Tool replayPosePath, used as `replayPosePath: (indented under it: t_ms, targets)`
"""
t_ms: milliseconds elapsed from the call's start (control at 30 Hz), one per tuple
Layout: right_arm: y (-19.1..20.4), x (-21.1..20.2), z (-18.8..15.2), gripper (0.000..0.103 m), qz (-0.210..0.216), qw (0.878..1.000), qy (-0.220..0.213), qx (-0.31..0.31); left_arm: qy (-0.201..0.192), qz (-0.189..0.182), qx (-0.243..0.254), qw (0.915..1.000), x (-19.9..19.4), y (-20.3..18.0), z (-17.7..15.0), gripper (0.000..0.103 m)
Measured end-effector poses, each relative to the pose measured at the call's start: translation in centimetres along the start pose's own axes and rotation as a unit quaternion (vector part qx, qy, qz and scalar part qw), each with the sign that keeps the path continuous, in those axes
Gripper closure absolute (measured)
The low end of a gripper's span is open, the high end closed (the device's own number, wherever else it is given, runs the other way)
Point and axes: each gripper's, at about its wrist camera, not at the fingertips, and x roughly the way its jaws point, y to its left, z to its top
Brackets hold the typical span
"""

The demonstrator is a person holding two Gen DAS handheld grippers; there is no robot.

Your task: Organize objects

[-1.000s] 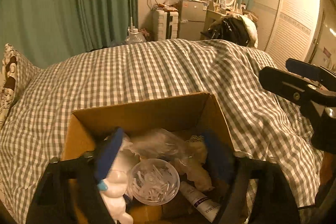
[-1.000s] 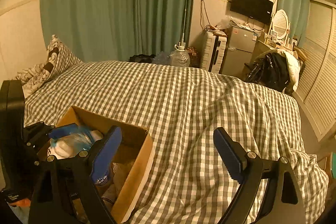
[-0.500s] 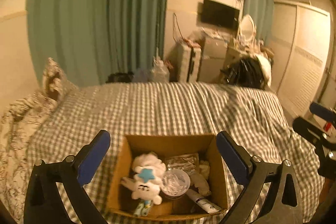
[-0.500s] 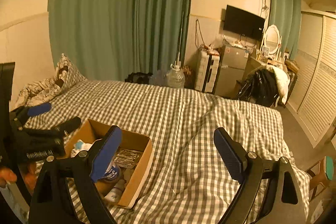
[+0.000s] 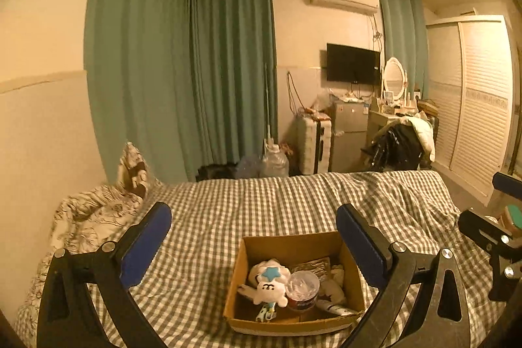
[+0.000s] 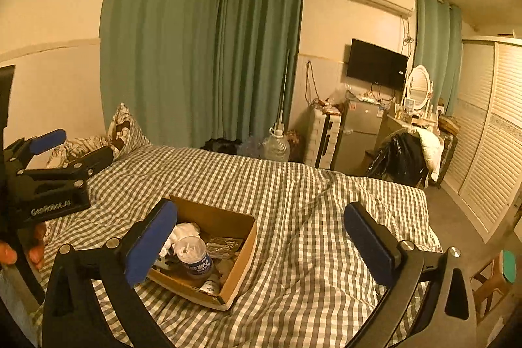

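Note:
An open cardboard box (image 5: 295,242) sits on a bed with a checked cover (image 5: 248,204). It holds a white plush toy with a blue star (image 5: 269,281), a round clear tub of cotton swabs (image 5: 301,286), a white tube (image 5: 336,311) and crumpled wrappers. My left gripper (image 5: 254,245) is open and empty, raised well above and behind the box. My right gripper (image 6: 261,238) is open and empty, raised to the right of the box (image 6: 228,217). The tub (image 6: 192,255) also shows in the right wrist view. The left gripper shows at the left edge of the right wrist view (image 6: 49,165).
Patterned pillows (image 5: 98,204) lie at the bed's head by the green curtains (image 5: 182,70). A water jug (image 5: 274,163), suitcase (image 5: 313,142), small fridge (image 5: 349,126) and a chair with clothes (image 5: 401,145) stand beyond the bed. A stool (image 6: 499,269) stands at the right.
Both grippers have pulled up and back from the box. The left gripper was down inside the box beside the plush toy; now it is high above, empty.

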Motion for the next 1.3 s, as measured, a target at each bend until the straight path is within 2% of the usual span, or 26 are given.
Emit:
replayPosePath:
  t_ms: [200,433,633,767,1000,1300]
  targets:
    - [0.8,-0.3,-2.3,0.0,-0.001,1.0,0.0,0.027,-0.011,0.029,-0.01,0.9995,-1.6,1.0,-2.8,0.0]
    - [1.5,1.7,-6.0,0.0,0.0,0.999,0.015,0.035,0.01,0.052,-0.029,0.9982,-1.5,1.6,-7.2,0.0]
    - [2.1,3.4,-9.1,0.0,0.004,0.999,0.016,0.029,0.011,0.058,-0.043,0.9973,-2.0,1.8,-10.8,0.0]
    - [2.0,3.6,-9.9,0.0,0.013,0.999,0.022,0.033,0.019,0.054,-0.054,0.9969,-2.1,2.0,-11.6,0.0]
    - [1.9,2.9,-9.5,0.0,0.007,1.0,0.014,0.027,0.015,0.063,-0.023,0.9976,-2.2,0.7,-11.2,0.0]
    - [1.7,3.1,-9.7,0.0,0.004,0.999,0.023,0.033,0.019,0.063,-0.028,0.9974,-2.2,1.2,-11.3,0.0]
